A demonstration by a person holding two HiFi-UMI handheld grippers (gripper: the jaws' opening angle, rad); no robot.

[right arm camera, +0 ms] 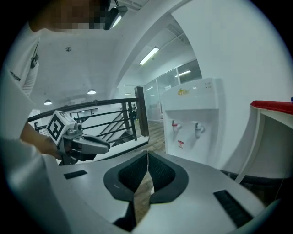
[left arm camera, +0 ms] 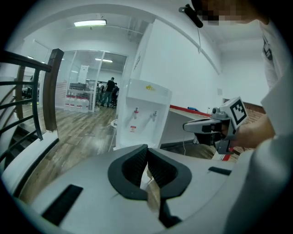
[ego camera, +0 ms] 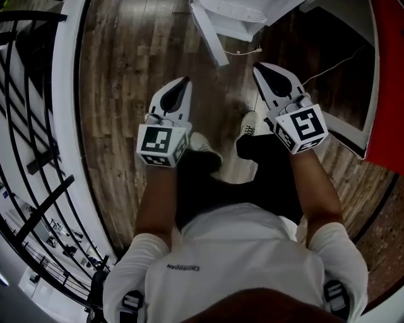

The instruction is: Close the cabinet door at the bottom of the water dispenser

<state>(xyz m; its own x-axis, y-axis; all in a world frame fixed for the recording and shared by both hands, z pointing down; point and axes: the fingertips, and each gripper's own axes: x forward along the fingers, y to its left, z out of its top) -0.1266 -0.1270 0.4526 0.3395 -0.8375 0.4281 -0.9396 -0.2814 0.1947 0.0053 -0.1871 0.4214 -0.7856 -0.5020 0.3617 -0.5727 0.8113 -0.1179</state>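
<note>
The white water dispenser [left arm camera: 143, 114] stands ahead on the wooden floor, with two taps on its front [right arm camera: 192, 119]. Its lower part is hidden behind my gripper bodies. In the head view its top [ego camera: 237, 11] shows at the upper edge, and a white panel [ego camera: 209, 35] juts from it toward me, maybe the open cabinet door. My left gripper [ego camera: 184, 82] and right gripper [ego camera: 259, 68] are held side by side above the floor, short of the dispenser. Both are shut with nothing between the pads [left arm camera: 147, 149] [right arm camera: 147, 154]. Each gripper shows in the other's view [left arm camera: 187, 127] [right arm camera: 108, 147].
A black stair railing [ego camera: 31, 145] and a curved white ledge [ego camera: 66, 94] run along the left. A red-topped white table [ego camera: 388, 82] stands at the right. A white cable [ego camera: 328, 66] lies on the floor beside the dispenser. My shoes [ego camera: 247, 129] are below the grippers.
</note>
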